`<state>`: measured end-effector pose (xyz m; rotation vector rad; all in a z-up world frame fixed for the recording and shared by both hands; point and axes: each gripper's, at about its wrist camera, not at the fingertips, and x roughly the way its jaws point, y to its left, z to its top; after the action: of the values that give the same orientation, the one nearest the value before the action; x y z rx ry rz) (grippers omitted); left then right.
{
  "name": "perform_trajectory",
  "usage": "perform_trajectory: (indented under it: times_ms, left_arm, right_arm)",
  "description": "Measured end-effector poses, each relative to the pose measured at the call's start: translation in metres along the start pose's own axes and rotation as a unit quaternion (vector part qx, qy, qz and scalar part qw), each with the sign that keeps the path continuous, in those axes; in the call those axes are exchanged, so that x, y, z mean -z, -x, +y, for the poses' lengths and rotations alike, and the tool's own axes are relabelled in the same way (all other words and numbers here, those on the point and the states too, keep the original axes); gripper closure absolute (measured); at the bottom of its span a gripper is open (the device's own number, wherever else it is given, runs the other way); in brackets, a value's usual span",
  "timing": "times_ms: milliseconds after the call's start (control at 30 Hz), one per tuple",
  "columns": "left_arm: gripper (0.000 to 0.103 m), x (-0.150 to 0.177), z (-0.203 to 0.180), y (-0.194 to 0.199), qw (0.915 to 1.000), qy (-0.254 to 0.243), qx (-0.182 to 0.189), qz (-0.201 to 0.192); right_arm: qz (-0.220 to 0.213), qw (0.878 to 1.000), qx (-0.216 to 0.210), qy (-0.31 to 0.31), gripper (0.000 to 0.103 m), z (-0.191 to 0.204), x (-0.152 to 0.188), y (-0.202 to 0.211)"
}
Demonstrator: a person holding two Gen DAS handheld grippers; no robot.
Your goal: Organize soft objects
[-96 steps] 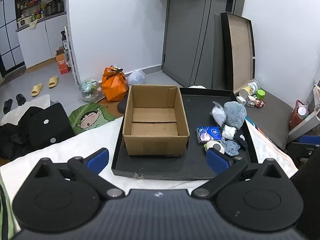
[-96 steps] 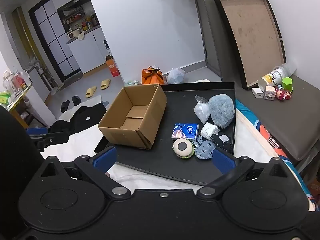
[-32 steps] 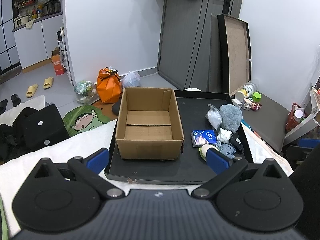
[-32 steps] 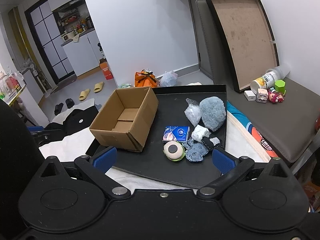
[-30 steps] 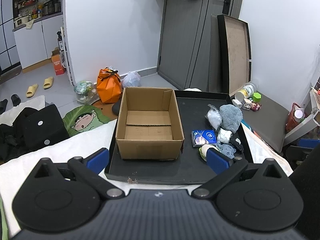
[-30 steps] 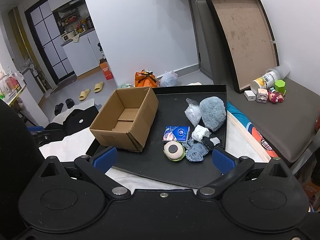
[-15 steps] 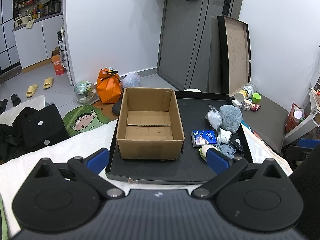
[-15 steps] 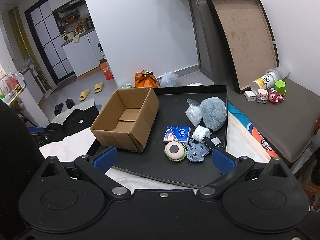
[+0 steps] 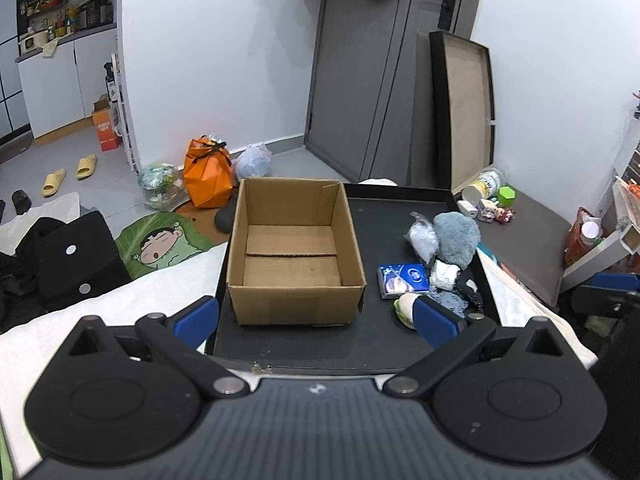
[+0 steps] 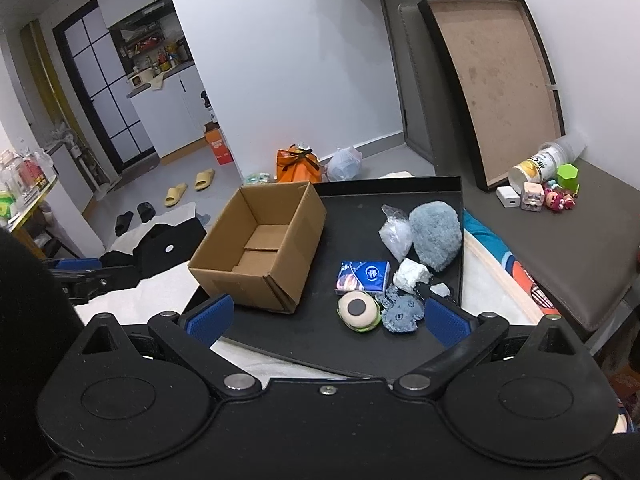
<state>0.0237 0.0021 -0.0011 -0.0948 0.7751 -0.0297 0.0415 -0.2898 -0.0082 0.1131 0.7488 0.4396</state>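
An open cardboard box sits empty on the left of a black tray, with soft items heaped at the tray's right: a fluffy blue-grey plush, a clear plastic bag, a blue tissue pack, a white wad, a blue knitted piece and a round green-rimmed toy. The left gripper and right gripper hover wide apart, holding nothing, at the tray's near edge.
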Motion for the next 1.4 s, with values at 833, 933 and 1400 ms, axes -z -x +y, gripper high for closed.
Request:
perform_trajectory:
  times_ms: [833, 933, 1400]
  left_arm:
    - [0.001, -0.002, 0.053, -0.072, 0.9975, 0.042, -0.004, 0.058]
    - [0.003, -0.003, 0.056, -0.082, 0.997, 0.048, -0.006, 0.061]
    - [0.021, -0.005, 0.078, -0.127, 0.9931, 0.091, -0.007, 0.073]
  right_arm:
    - [0.047, 0.999, 0.025, -0.007, 0.004, -0.015, -0.003, -0.067]
    - [0.057, 0.998, 0.032, -0.007, 0.008, -0.02, -0.003, -0.078]
    - [0.118, 0.992, 0.021, -0.026, 0.03, -0.033, 0.001, -0.132]
